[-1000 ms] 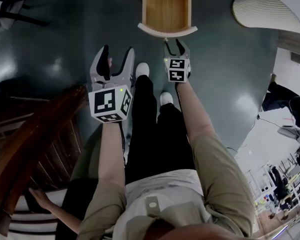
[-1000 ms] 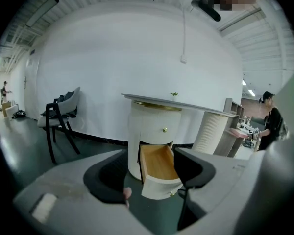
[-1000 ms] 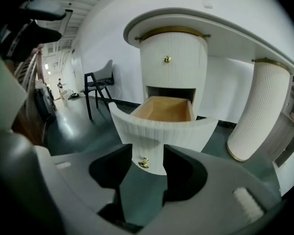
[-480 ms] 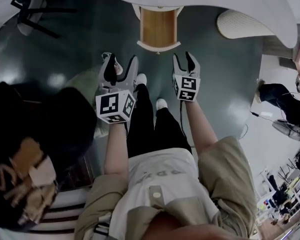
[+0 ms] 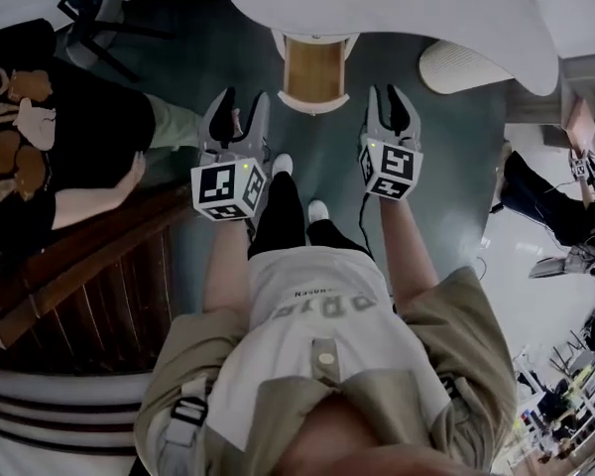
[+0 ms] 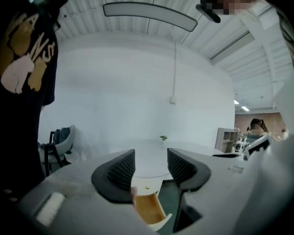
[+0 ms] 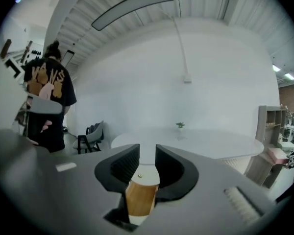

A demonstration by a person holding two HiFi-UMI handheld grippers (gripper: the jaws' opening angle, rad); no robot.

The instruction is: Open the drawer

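Beneath the white tabletop (image 5: 397, 8) the drawer (image 5: 313, 67) stands pulled out. The left tool (image 5: 241, 105) and right tool (image 5: 386, 97) hover empty, jaws apart though just narrowed. Only the gripper views show a plant (image 7: 180, 125) on top.
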